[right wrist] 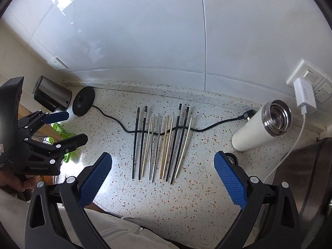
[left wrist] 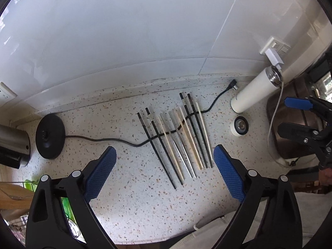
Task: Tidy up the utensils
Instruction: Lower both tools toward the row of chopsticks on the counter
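Observation:
Several chopsticks lie side by side on the speckled counter, across a black cord: black, cream and metal ones. They also show in the right wrist view. My left gripper is open and empty, above the counter just in front of the chopsticks' near tips. My right gripper is open and empty, with the chopsticks' near ends between its blue pads. Each gripper shows in the other's view, the right gripper at the right and the left gripper at the left.
A white thermos stands open at the right, its lid beside it. A black kettle base and a steel kettle are at the left. A charger hangs in the wall socket. A green rack sits at the left edge.

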A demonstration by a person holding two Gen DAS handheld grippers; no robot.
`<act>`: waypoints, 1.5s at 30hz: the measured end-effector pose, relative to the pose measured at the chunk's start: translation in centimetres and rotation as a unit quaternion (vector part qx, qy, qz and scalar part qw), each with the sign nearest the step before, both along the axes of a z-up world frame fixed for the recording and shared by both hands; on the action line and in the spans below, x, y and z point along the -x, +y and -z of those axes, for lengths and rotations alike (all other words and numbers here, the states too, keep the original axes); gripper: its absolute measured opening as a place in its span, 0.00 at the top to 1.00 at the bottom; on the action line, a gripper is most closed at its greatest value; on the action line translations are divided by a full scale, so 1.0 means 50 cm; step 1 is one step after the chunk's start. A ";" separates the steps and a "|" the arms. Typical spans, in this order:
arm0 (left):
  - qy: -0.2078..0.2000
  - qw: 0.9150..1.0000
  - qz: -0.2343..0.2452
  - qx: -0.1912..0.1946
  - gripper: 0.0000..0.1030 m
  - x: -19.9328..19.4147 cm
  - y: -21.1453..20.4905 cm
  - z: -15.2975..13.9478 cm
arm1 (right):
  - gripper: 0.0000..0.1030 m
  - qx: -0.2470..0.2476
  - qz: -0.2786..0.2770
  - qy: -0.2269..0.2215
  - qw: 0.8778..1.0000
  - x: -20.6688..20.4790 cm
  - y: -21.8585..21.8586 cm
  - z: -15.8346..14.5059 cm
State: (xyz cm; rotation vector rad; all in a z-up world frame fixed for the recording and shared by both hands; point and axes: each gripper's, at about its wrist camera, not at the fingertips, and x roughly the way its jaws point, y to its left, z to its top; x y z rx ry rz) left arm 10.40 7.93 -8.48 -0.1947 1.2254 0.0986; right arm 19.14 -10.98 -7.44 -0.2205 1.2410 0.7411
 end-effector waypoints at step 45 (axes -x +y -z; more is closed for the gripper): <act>0.132 0.980 -0.125 0.075 0.73 -0.220 0.170 0.446 | 0.82 0.103 0.107 0.152 0.977 -0.289 0.167 0.473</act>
